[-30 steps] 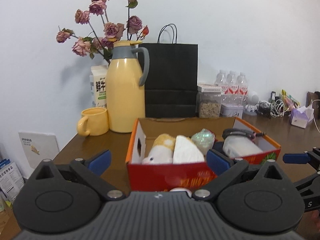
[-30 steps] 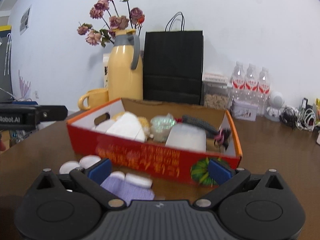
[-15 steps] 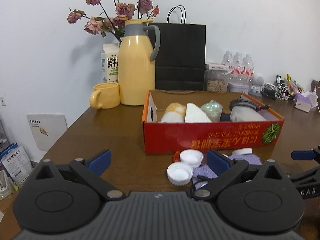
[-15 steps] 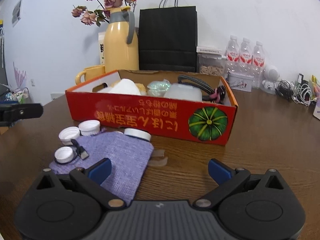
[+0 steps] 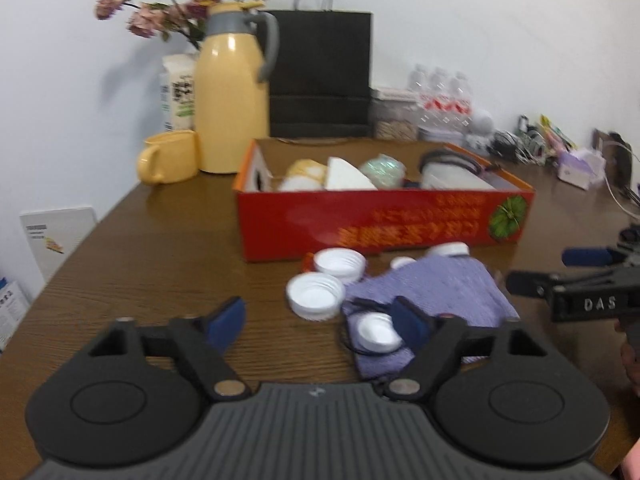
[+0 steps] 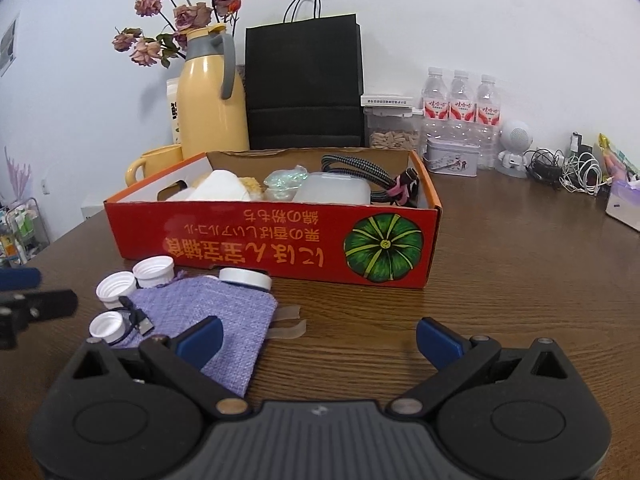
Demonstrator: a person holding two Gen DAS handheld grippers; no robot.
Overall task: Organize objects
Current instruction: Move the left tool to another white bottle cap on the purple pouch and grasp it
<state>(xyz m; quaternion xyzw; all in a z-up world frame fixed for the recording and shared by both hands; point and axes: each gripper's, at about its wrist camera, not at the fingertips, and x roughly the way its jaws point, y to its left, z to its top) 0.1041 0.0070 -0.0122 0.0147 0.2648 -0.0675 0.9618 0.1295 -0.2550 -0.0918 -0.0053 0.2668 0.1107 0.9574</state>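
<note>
Left hand-held gripper point(image 5: 320, 322), lower centre of the left wrist view: jaws closing, pads not yet pressing on anything. Bare worktop point(image 5: 160, 264) lies between them; the small white cap point(image 5: 378, 333) sits just inside the right-hand pad, contact cannot be told (view slightly blurred).

Right hand-held gripper point(image 6: 318, 338), lower centre of the right wrist view: jaws wide apart, nothing clamped. Its left-hand pad overlaps the near edge of the purple cloth point(image 6: 216, 316); whether it touches cannot be told.

Task things, centre of both views:
- Red cardboard box point(image 6: 280, 240) with a green pumpkin print, open top, standing on the worktop. Inside: white items, a shiny wrapped item, a translucent container point(image 6: 334, 188), a braided cable point(image 6: 360, 170) at the right end.
- Purple cloth lying flat in front of the box, left of centre in the right wrist view.
- Two white screw caps point(image 6: 154, 268) point(image 6: 116, 286), open side up, beside the cloth's upper left corner.
- The small white cap on the cloth's near left corner, with a black cable plug point(image 6: 138, 314) next to it.
- A white lid point(image 6: 245, 278) between cloth and box, touching the box front.
- Two strips of clear tape point(image 6: 288, 322) just right of the cloth.

Background, upper part: yellow jug point(image 6: 208, 100), yellow mug point(image 5: 168, 162), dried roses point(image 6: 176, 16), black paper bag point(image 6: 304, 84), water bottles point(image 6: 460, 96).
</note>
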